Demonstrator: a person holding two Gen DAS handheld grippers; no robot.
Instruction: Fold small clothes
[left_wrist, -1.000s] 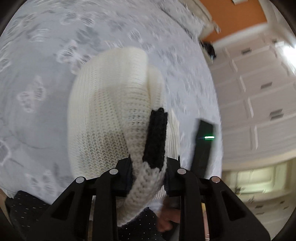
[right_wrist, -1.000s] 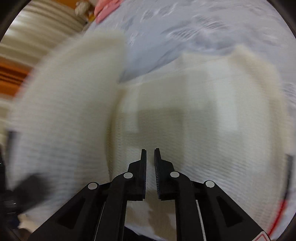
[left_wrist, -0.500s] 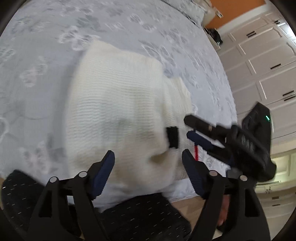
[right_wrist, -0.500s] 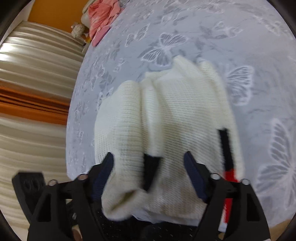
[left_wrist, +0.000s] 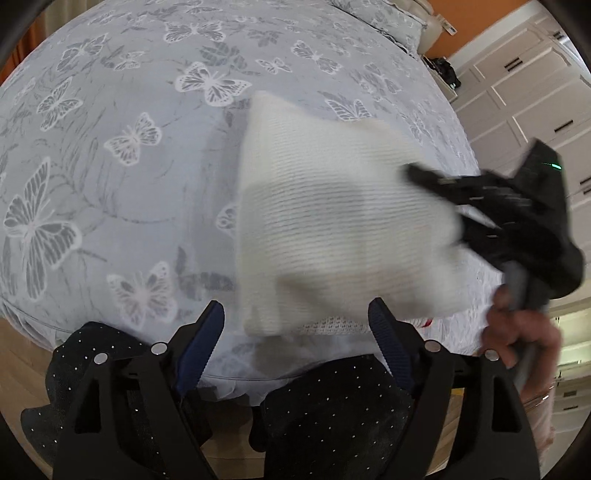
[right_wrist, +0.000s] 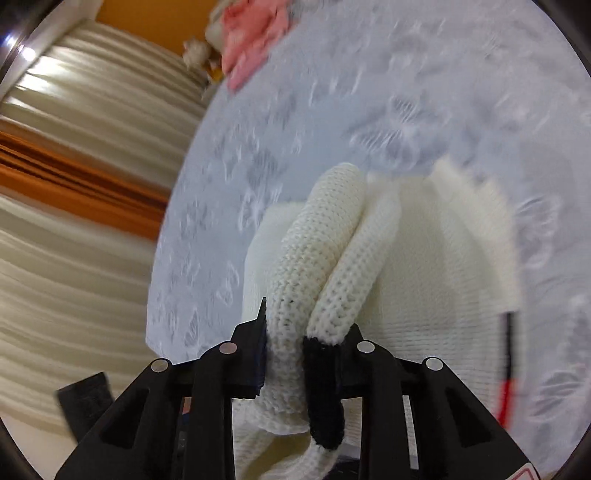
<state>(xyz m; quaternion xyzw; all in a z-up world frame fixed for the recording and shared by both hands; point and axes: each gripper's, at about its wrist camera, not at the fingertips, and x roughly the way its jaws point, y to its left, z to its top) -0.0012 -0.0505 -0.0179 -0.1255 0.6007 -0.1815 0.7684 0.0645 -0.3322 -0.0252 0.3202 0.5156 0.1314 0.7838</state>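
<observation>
Ribbed cream knit sweater (right_wrist: 424, 258) bunches in the closing right claw (right_wrist: 303, 332); left claw (left_wrist: 295, 325) gapes wide, empty.

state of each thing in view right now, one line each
white knit sweater: partly folded on the bed, its sleeves pinched and lifted
right tool: just closed, shut on the sleeves
left tool: just opened, holding nothing
pink clothes: lying at the bed's far end, unfolded
</observation>
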